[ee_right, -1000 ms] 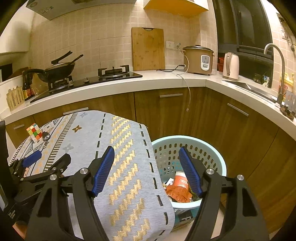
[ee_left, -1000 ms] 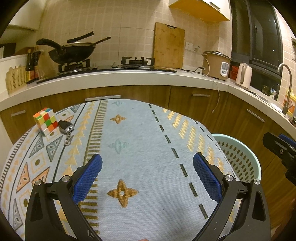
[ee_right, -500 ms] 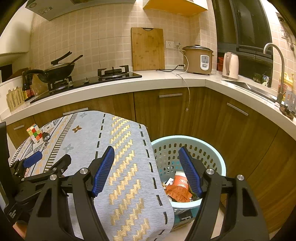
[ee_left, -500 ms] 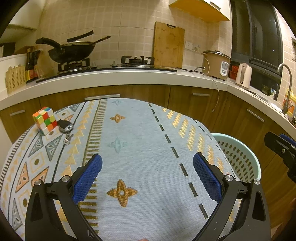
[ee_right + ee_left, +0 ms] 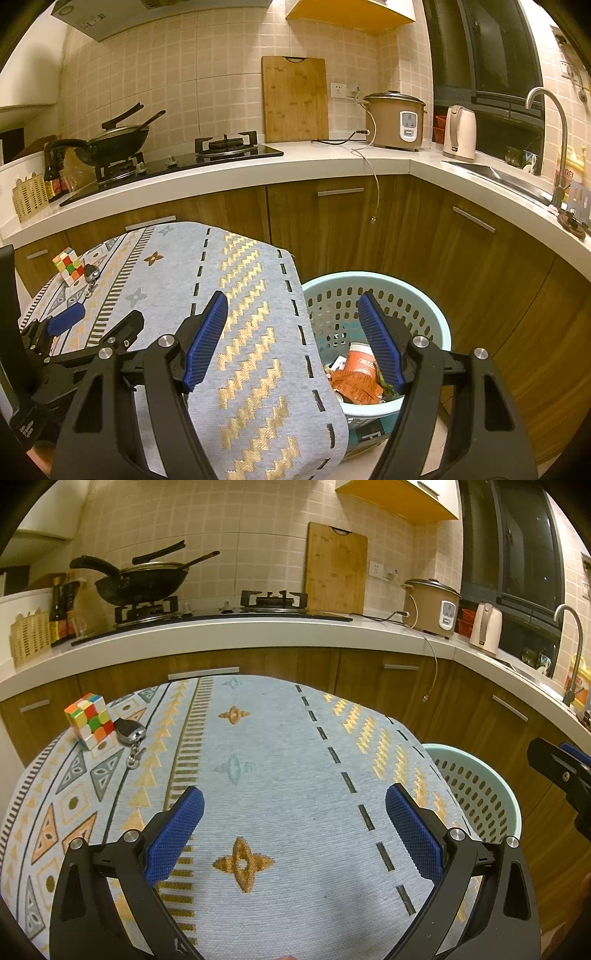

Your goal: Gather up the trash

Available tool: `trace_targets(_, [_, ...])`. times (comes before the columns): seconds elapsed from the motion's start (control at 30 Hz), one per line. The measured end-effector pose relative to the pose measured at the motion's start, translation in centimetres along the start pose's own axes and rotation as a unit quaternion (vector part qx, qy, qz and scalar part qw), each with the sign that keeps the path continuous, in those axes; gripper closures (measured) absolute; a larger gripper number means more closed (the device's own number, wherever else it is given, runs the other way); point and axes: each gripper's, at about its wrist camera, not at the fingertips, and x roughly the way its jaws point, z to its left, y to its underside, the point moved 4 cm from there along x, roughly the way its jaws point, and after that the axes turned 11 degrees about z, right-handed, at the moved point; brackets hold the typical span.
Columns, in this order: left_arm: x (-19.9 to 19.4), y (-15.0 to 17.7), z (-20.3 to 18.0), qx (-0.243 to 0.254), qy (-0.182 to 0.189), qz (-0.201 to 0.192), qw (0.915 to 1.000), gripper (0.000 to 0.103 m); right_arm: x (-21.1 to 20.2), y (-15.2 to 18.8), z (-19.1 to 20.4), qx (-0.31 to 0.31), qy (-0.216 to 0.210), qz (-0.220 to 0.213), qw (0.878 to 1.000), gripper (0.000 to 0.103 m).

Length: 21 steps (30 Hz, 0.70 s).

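Left claw (image 5: 294, 825): spread wide, gripping nothing, low in the frame over the patterned cloth (image 5: 280, 797) on the surface.
Right claw (image 5: 291, 334): spread wide, nothing between its pads, above the cloth's edge and the basket.
Basket (image 5: 437, 325): pale green, lower right beside the surface.
Trash (image 5: 356, 384): orange wrapper and cup inside the basket.
Cube (image 5: 89, 719): left of frame, touching a key fob (image 5: 129, 732).

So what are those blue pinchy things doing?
A person holds a gripper in each hand, tidying trash. Both the left gripper and the right gripper are open and empty. Wrappers and a cup already lie in the basket beside the table. Only a puzzle cube and keys sit on the table.
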Motion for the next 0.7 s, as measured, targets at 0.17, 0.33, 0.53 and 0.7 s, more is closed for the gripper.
trace_targets(0.17, [0.04,0.01,-0.11,0.002,-0.001,0.000,1.0000,0.007,0.18,-0.16,0.13,-0.003,-0.002,0.001,1.000,0.034])
trace_targets(0.33, [0.10,-0.03,-0.11,0.003,0.000,0.000,1.0000,0.007,0.12,-0.32,0.40,-0.007,-0.002,-0.001,1.000,0.034])
trace_targets(0.53, [0.05,-0.06,-0.18,0.006,0.000,-0.001,1.0000,0.007,0.17,-0.33,0.52,-0.008,-0.003,0.000,1.000,0.034])
trace_targets(0.7, [0.08,-0.05,-0.18,0.004,0.002,0.001,1.0000,0.007,0.29,-0.30,0.58,-0.008,-0.003,0.001,1.000,0.032])
